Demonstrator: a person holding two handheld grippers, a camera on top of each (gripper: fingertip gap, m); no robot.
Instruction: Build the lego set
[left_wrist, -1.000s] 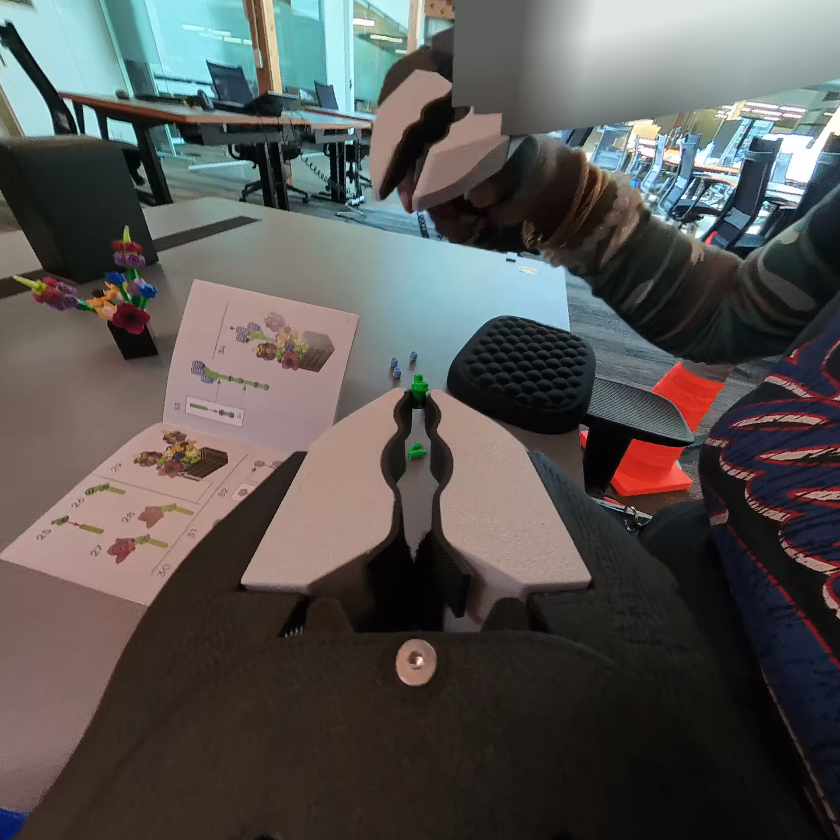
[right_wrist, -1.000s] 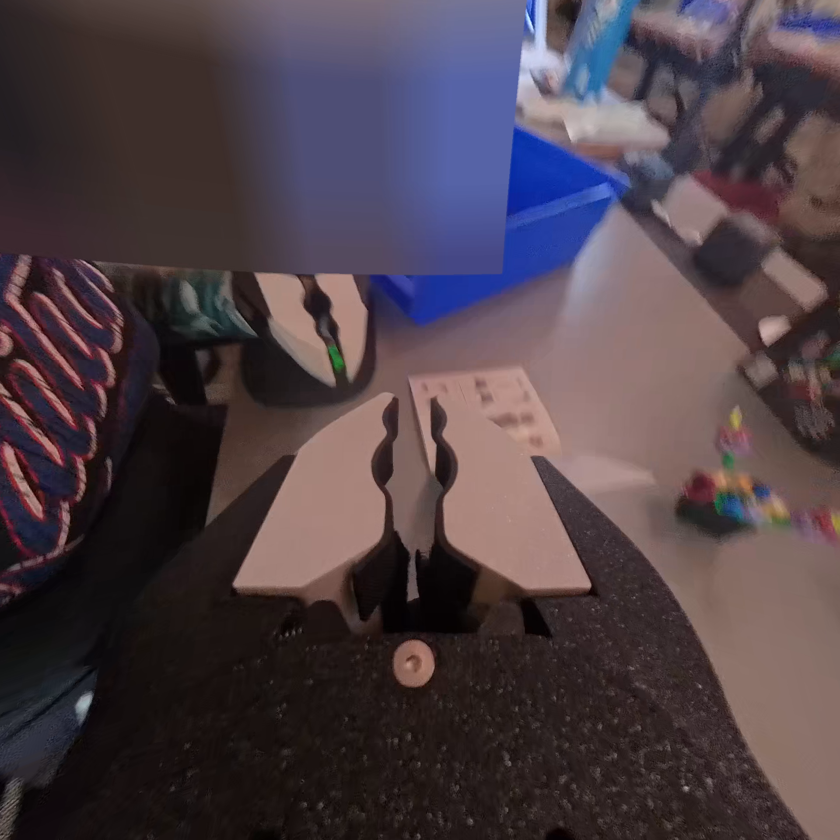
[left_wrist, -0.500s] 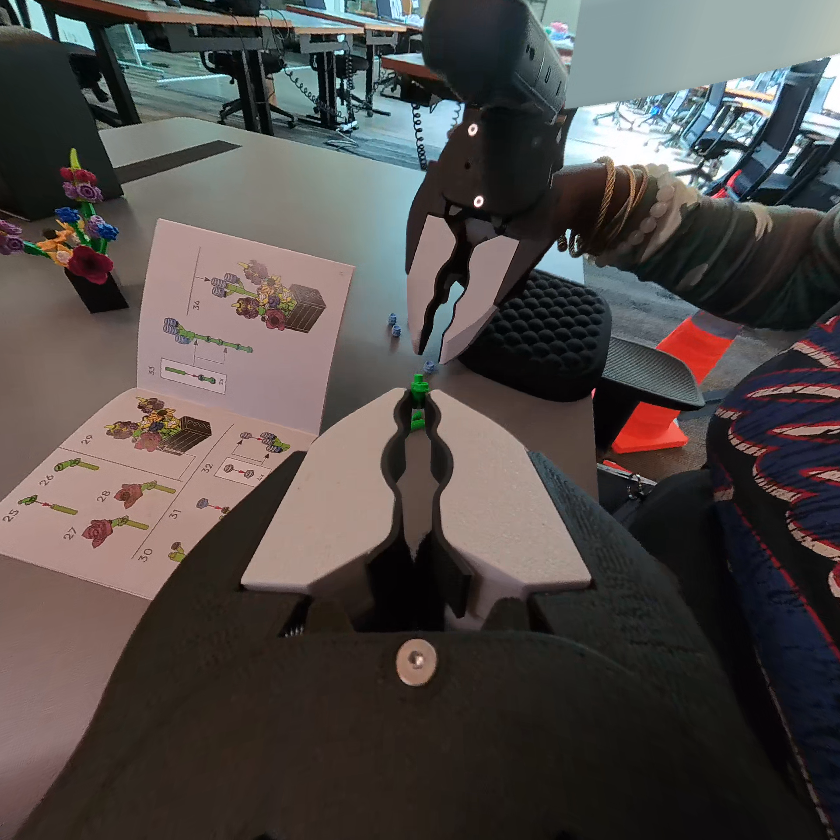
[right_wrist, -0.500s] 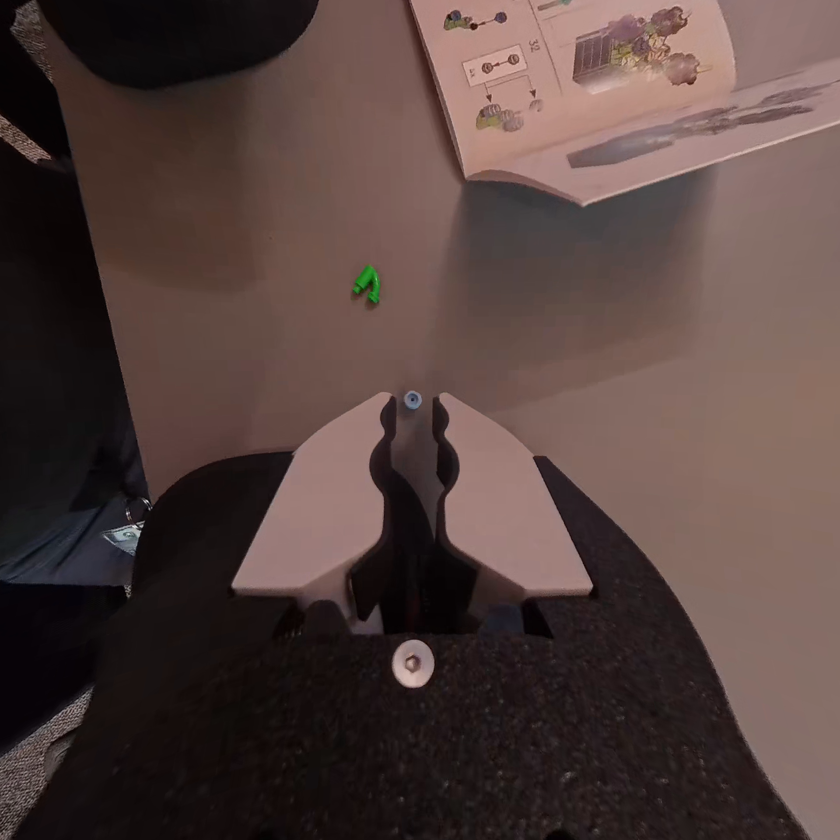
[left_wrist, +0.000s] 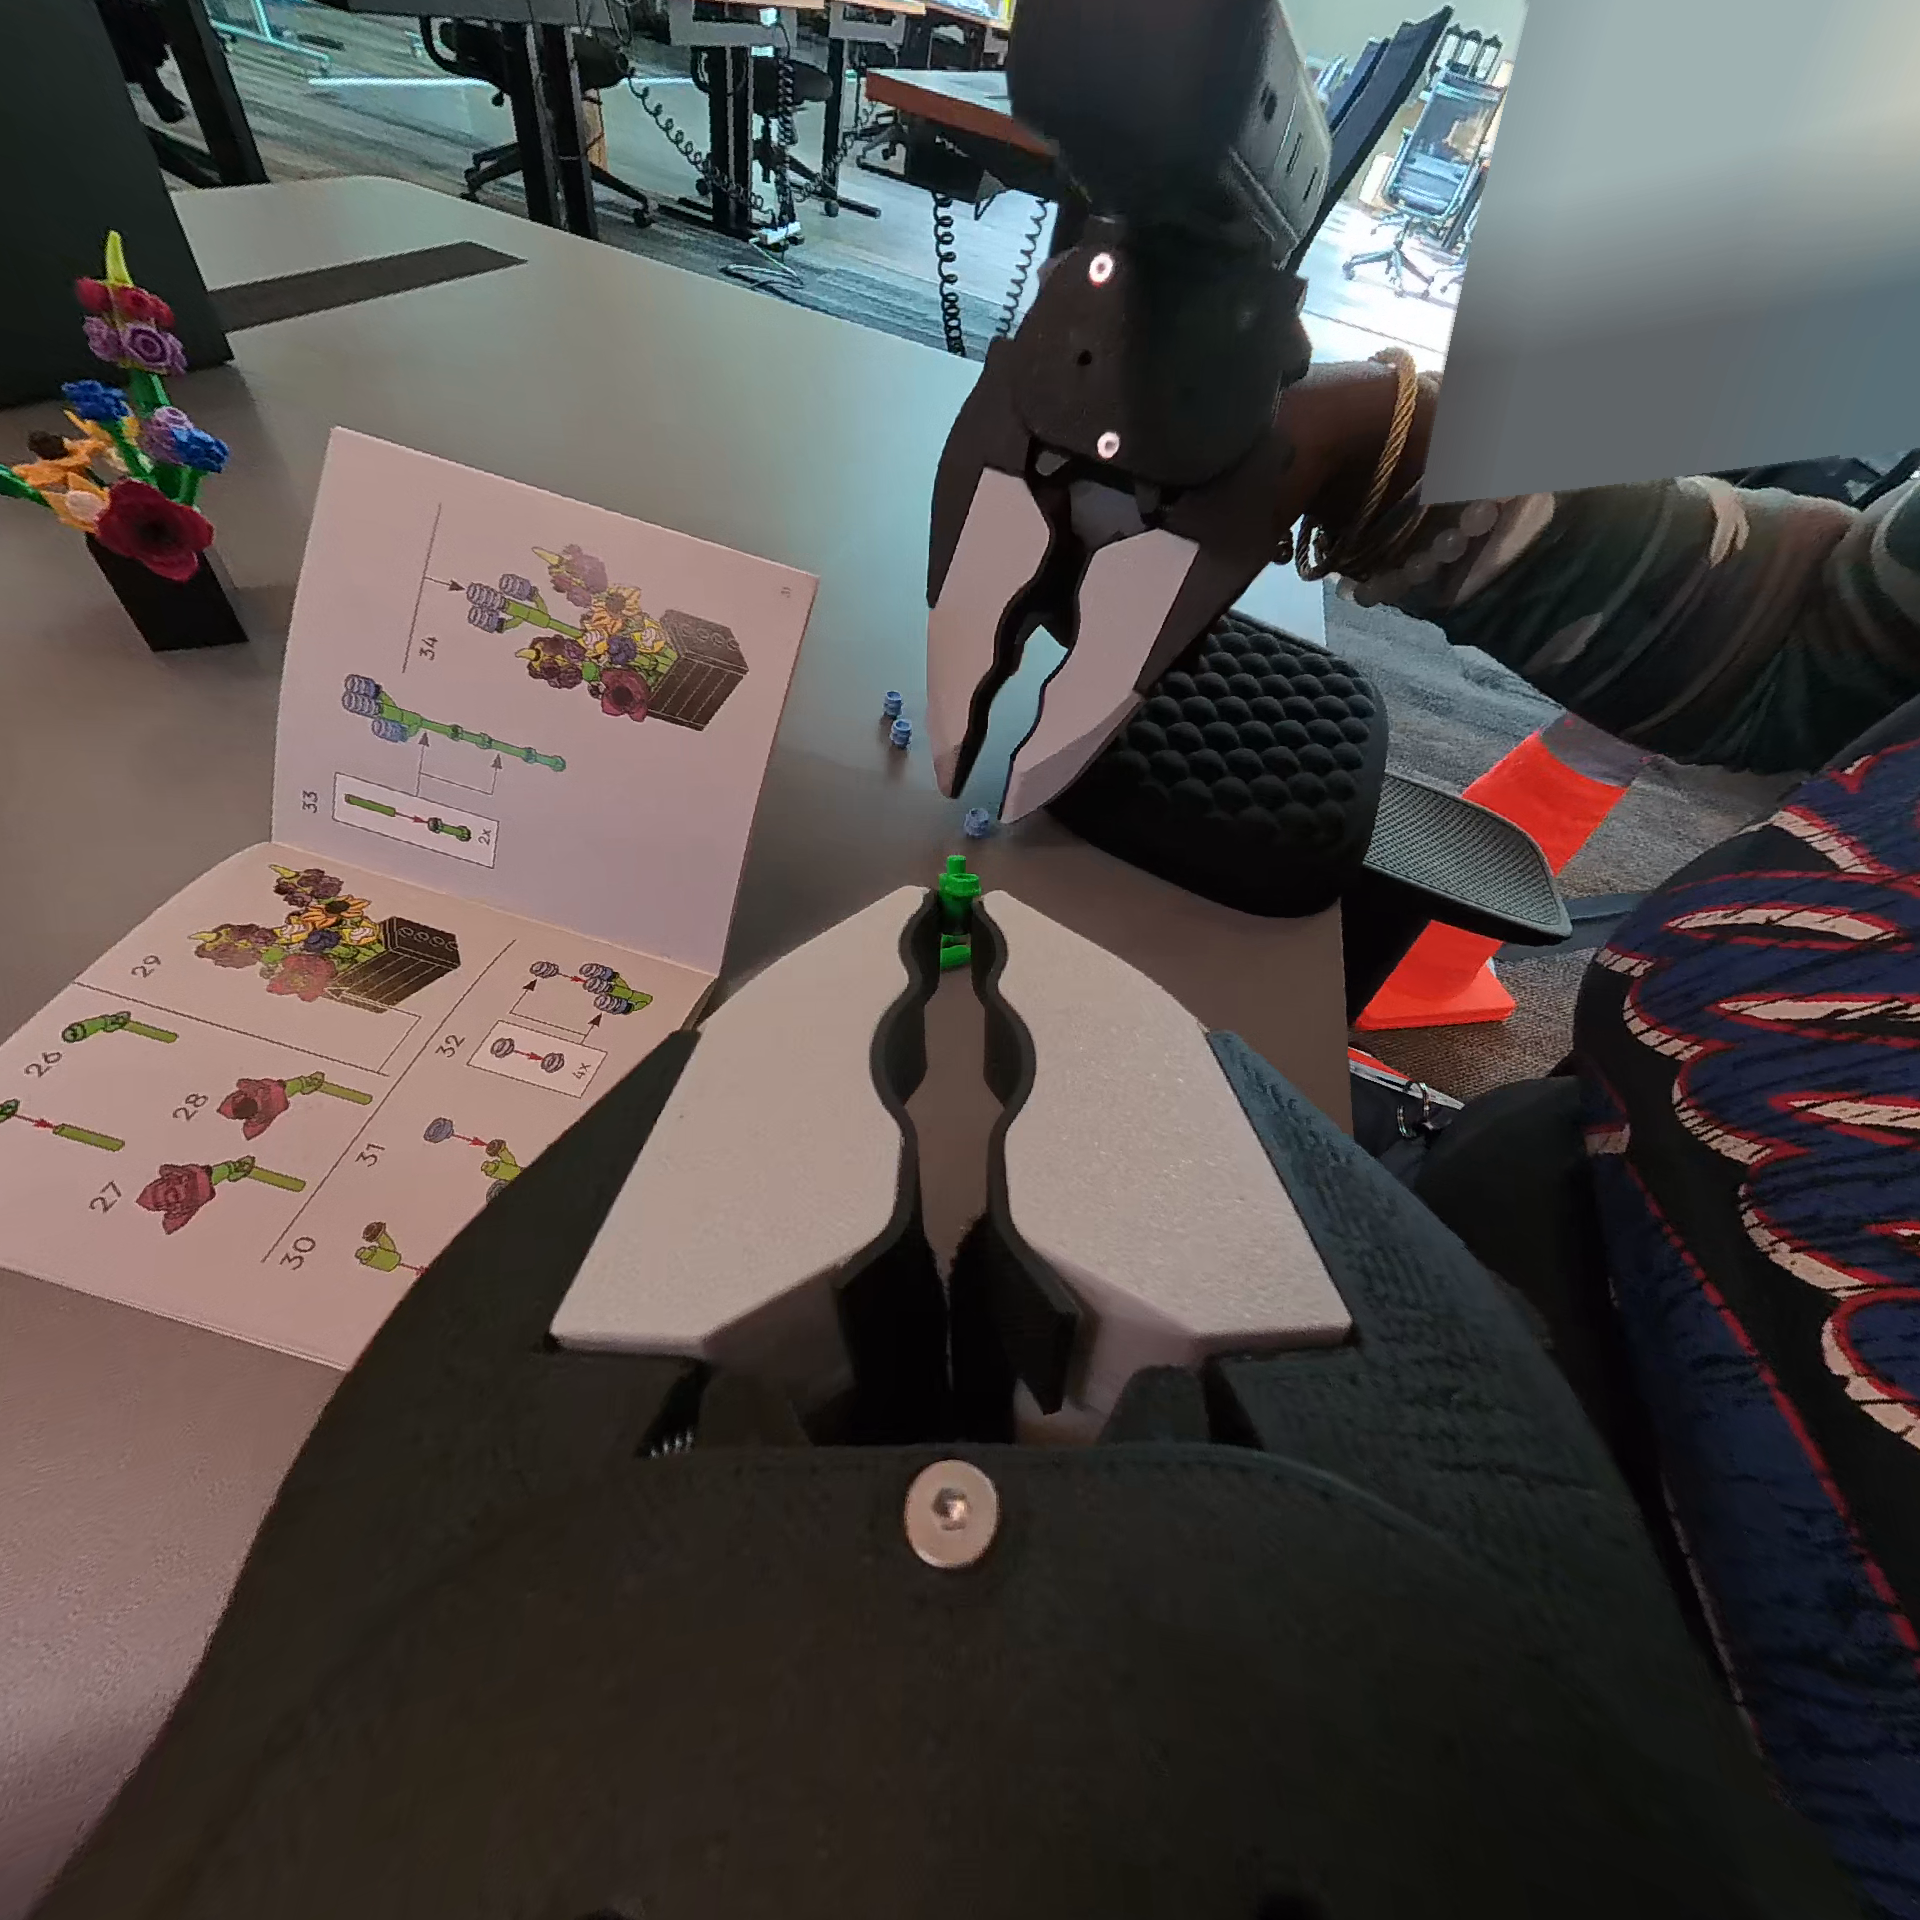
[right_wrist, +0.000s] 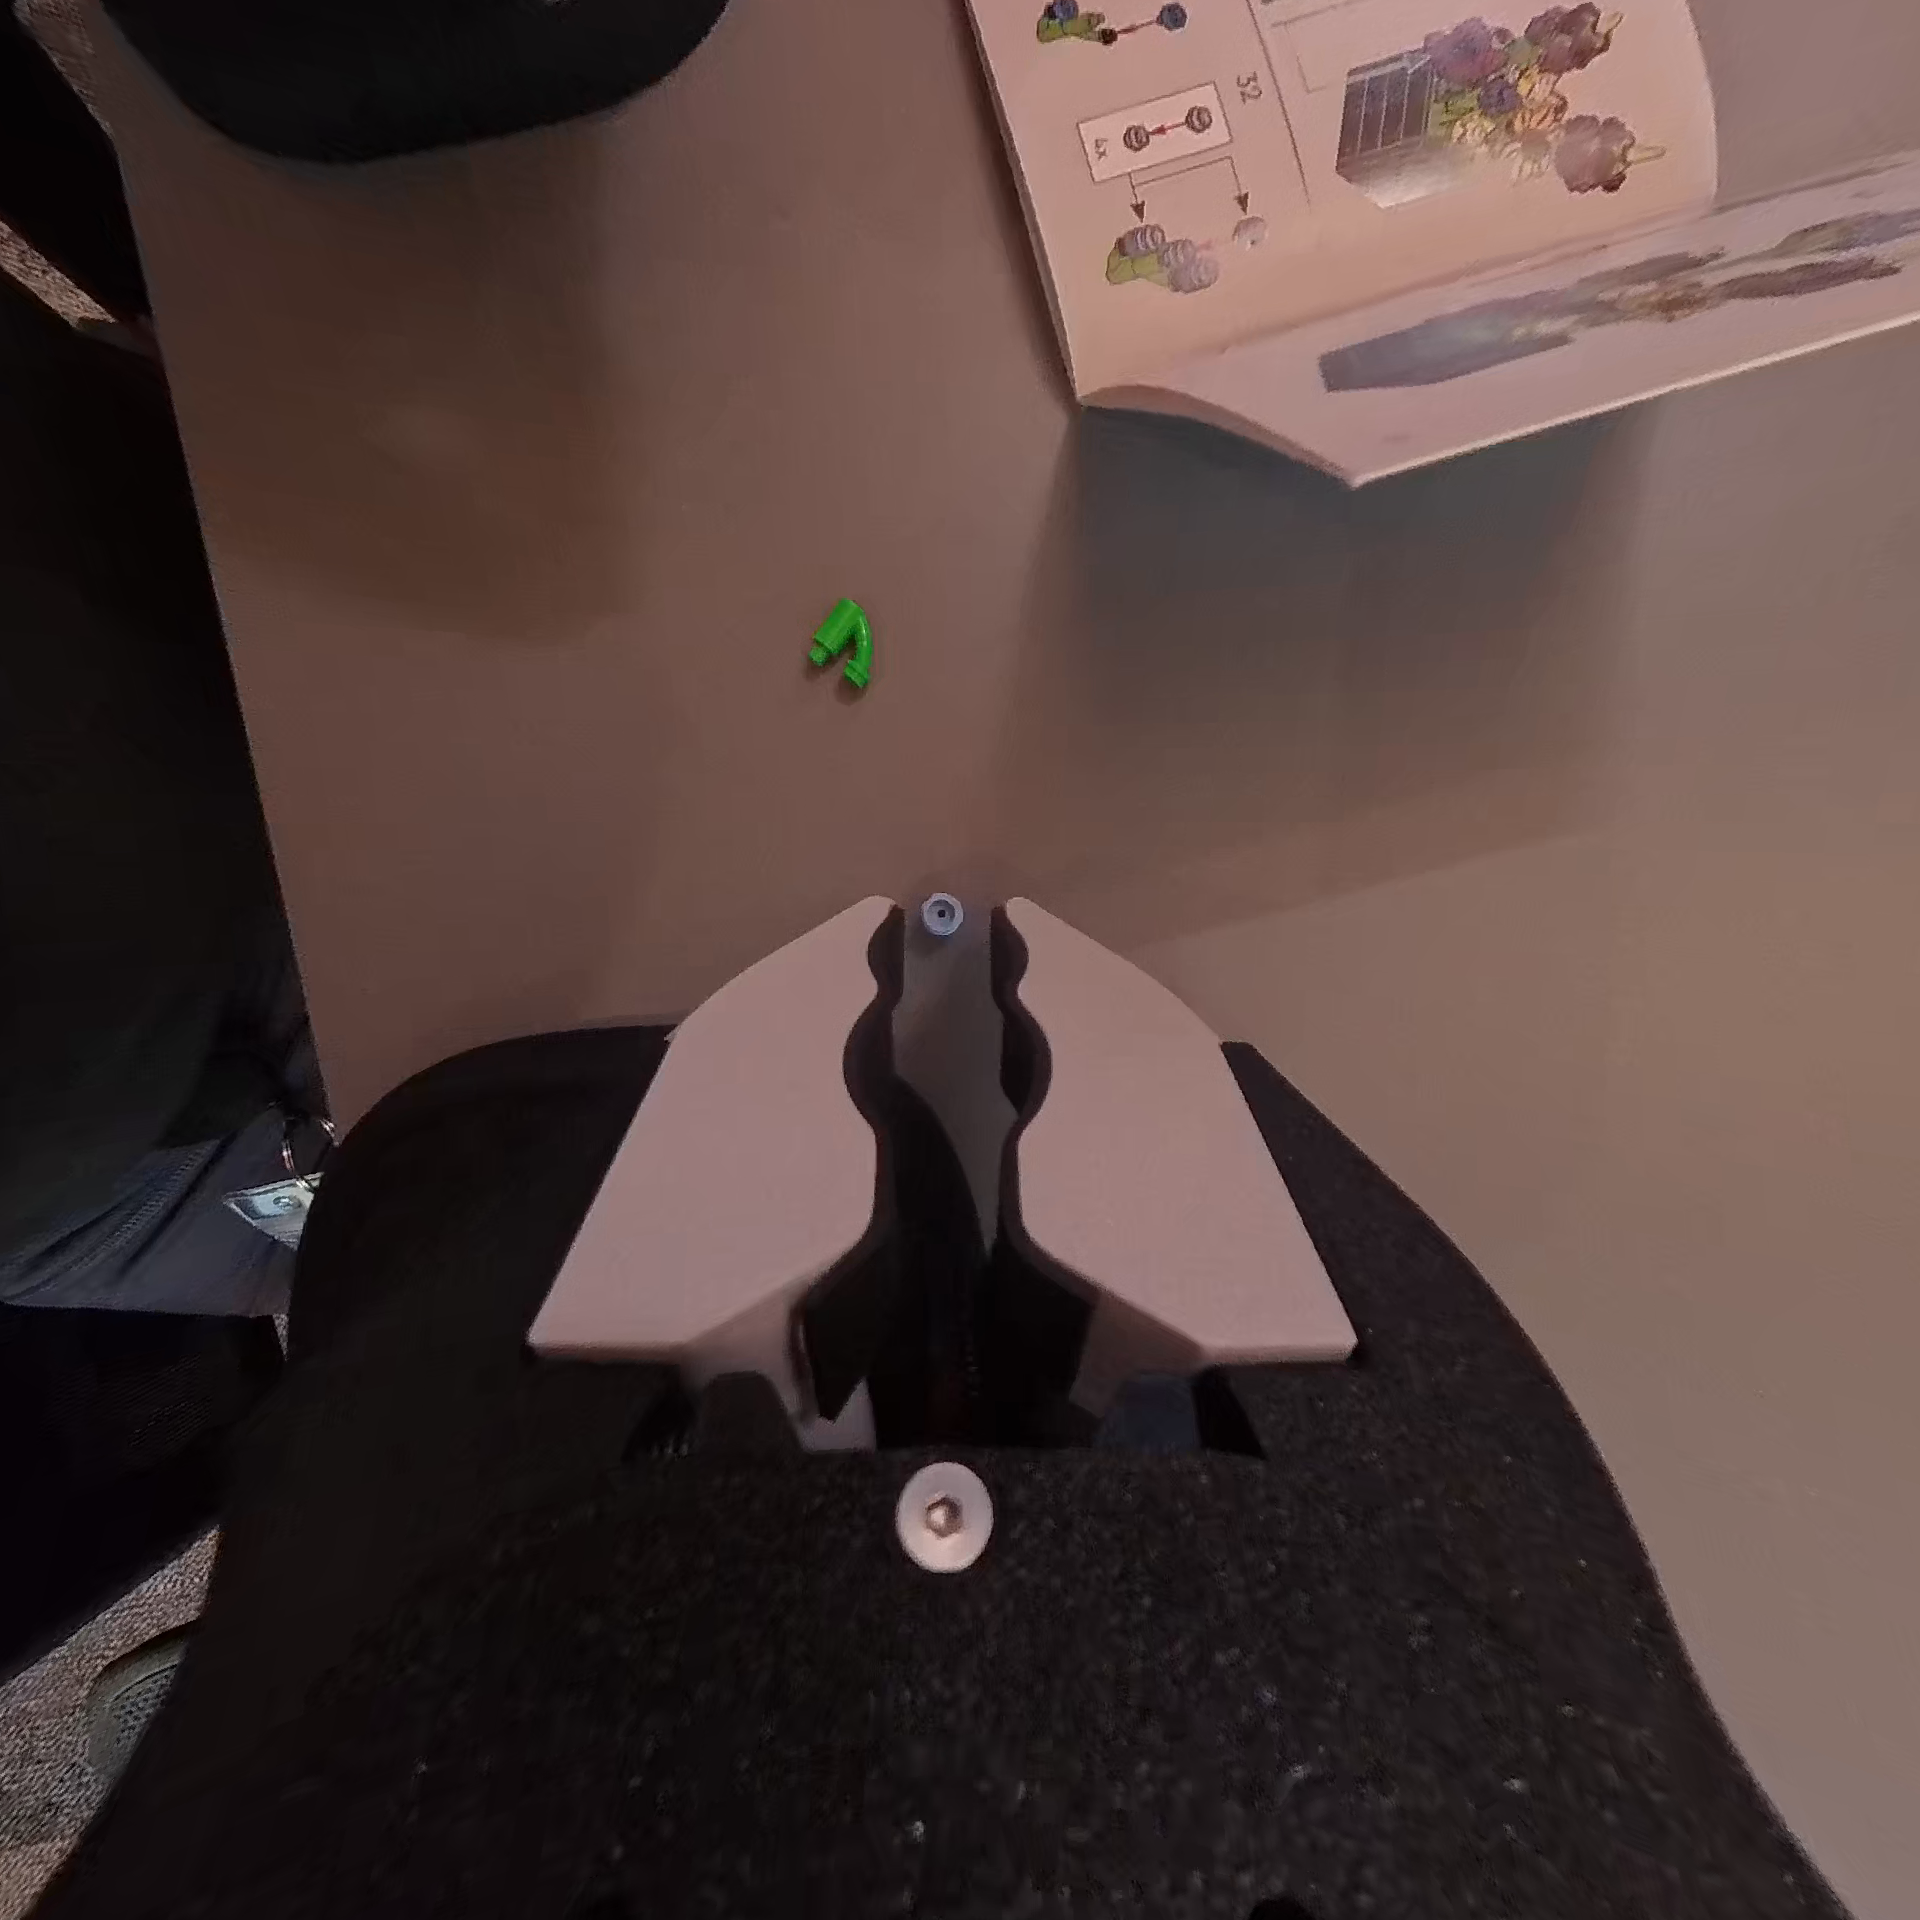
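We have a small bright-green plastic stem piece (left_wrist: 957, 902) pinched at the very tips of our left gripper (left_wrist: 954, 914), its jaws closed tight on it, and it stands upright with its knobbed top poking just past the fingertips. Just beyond it, a tiny pale-blue round stud (right_wrist: 941, 918) lies flat on the grey table (left_wrist: 623, 416). Our right gripper (right_wrist: 943, 920) points straight down over that stud with its jaws a little apart, one tip on either side; whether they touch it we cannot tell, and nothing is held yet. In the left wrist view the same stud (left_wrist: 976, 821) sits right at those tips, and two more pale-blue studs (left_wrist: 896, 719) wait a little farther back. A second, bent bright-green connector (right_wrist: 845, 644) lies loose on the table, apart from the rest.

To the left, the open paper instruction booklet (left_wrist: 540, 675) is propped with its back page upright. At the far left stands the black-based brick flower bouquet (left_wrist: 135, 488), already full of coloured blooms.

We judge the build well advanced: the bouquet is largely done, and what is left looks like one last sprig, studs onto green stem, then stem into the bouquet. The step in hand is closing on the blue stud.
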